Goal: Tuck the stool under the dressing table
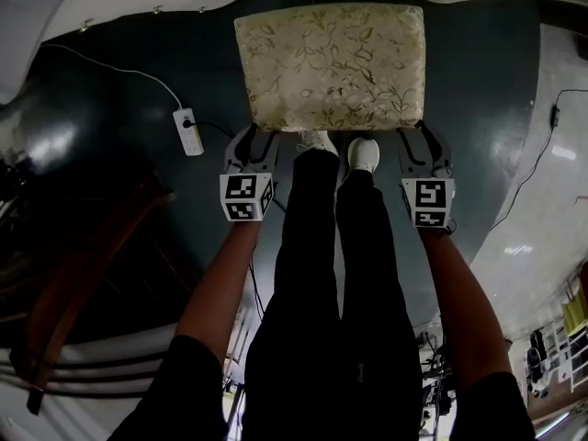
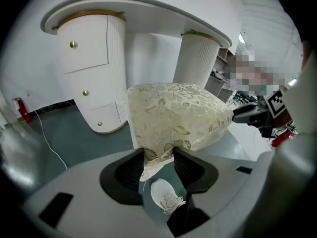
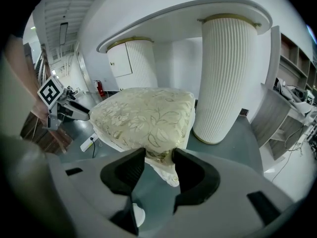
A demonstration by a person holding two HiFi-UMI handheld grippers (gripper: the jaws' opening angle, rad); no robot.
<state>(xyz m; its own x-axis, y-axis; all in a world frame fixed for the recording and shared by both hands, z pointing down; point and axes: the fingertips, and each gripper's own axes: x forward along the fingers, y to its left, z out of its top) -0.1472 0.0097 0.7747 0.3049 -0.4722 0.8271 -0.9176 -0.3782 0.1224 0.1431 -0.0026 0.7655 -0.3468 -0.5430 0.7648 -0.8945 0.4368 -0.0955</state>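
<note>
Floor (image 1: pixel 119 90): dark grey-green, glossy, with reflections. To the right it gives way to a paler strip (image 1: pixel 551 200).

Stool (image 1: pixel 331 67): stands on the dark floor just before the person's feet, in front of the gap between the two pedestals of the table (image 2: pixel 148 11). The head view shows its whole cream, leaf-patterned cushion from above, so no part of it lies under the white top. In the right gripper view it stands close to the right pedestal (image 3: pixel 230 78).

Table: white curved top on two fluted white pedestals with gold trim. The left pedestal (image 2: pixel 94 73) has drawers with small gold knobs.

Left gripper (image 1: pixel 253 136): at the stool's near left corner. Its jaws stand wide and the cushion corner sits between them, with both pads against the fabric.

Right gripper (image 1: pixel 421 136): at the near right corner, and likewise clamped on the cushion corner.

Person: legs (image 1: pixel 340 274) in black trousers, with white shoes (image 1: pixel 363 152) at the stool's near edge.

Room: a white power strip (image 1: pixel 187 130) lies on the floor left of the stool, and a white cable (image 1: pixel 110 62) runs from it to the far left. A red extinguisher (image 2: pixel 22 110) stands by the left wall. Dark wooden furniture (image 1: pixel 92 265) occupies the near left. Grey shelving (image 3: pixel 292 108) stands at the right.
</note>
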